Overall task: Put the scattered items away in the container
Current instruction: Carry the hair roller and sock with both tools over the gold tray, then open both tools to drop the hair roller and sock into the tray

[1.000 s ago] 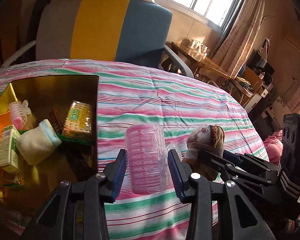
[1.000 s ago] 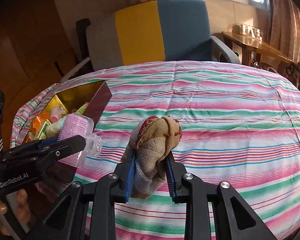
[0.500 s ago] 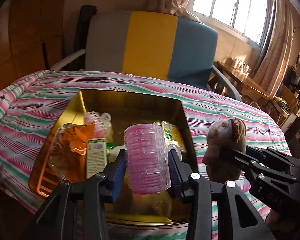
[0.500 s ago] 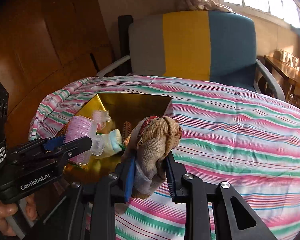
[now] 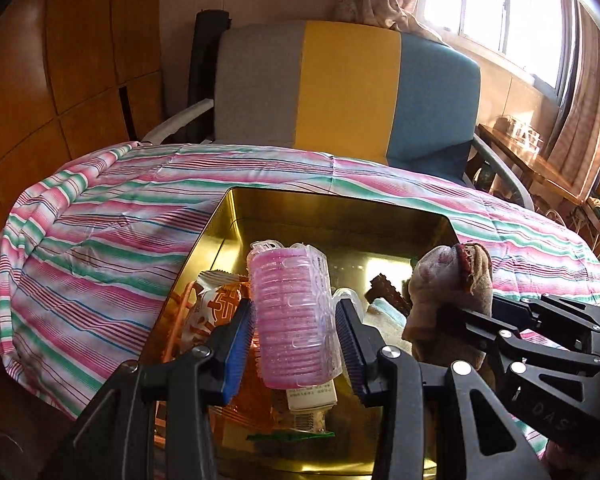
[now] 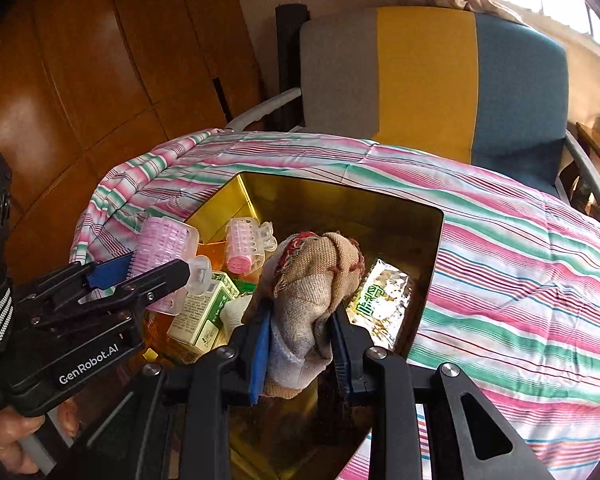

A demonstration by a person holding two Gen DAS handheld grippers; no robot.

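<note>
A gold tin box (image 5: 340,210) (image 6: 340,196) lies open on the striped cloth. My left gripper (image 5: 296,344) (image 6: 140,270) is shut on a pink hair roller (image 5: 290,312) (image 6: 166,242), held over the tin's near left part. My right gripper (image 6: 300,344) (image 5: 476,320) is shut on a beige rolled sock (image 6: 316,280) (image 5: 448,280) above the tin's middle. Inside lie a second pink roller (image 6: 244,246), a green carton (image 6: 206,312), an orange snack packet (image 5: 216,308), a shiny biscuit packet (image 6: 382,296) and a white roll (image 5: 384,320).
A pink, green and white striped cloth (image 5: 100,256) covers the round table. A grey, yellow and blue armchair (image 5: 348,84) stands behind it. Wooden panelling (image 6: 80,80) is on the left, and a hand (image 6: 12,440) holds the left gripper.
Both grippers have swung left from the bare cloth to above the tin, each carrying its item. The tin now fills the middle of both views.
</note>
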